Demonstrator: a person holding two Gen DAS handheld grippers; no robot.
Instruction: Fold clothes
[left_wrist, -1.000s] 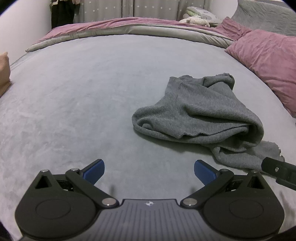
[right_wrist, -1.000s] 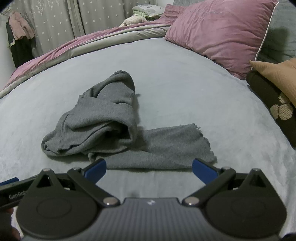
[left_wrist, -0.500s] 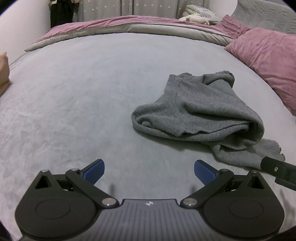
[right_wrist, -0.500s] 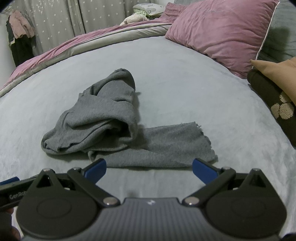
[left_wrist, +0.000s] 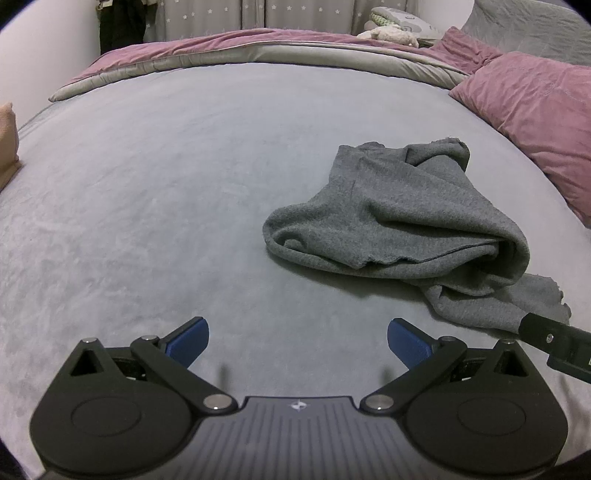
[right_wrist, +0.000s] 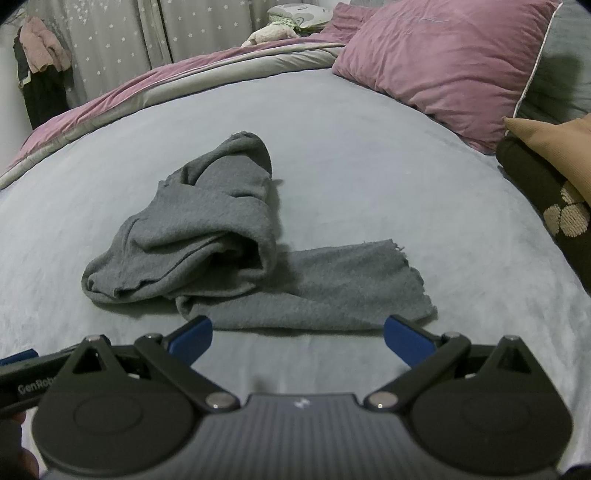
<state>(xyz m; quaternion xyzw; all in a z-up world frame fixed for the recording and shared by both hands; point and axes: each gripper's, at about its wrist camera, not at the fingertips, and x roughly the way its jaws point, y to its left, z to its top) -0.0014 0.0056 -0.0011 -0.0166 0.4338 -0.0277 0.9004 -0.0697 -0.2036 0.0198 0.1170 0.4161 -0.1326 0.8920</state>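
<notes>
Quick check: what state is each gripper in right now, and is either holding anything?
Left gripper: open, holding nothing.
Right gripper: open, holding nothing, just short of the grey garment.

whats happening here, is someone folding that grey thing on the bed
Not yet. A person holds a gripper in each hand over a bed. A crumpled grey garment lies on it, bunched at one end, with a flat strip trailing out toward the right gripper. The left gripper is over bare bedding beside it. Both are open and touch nothing, so no fold has begun.
</notes>
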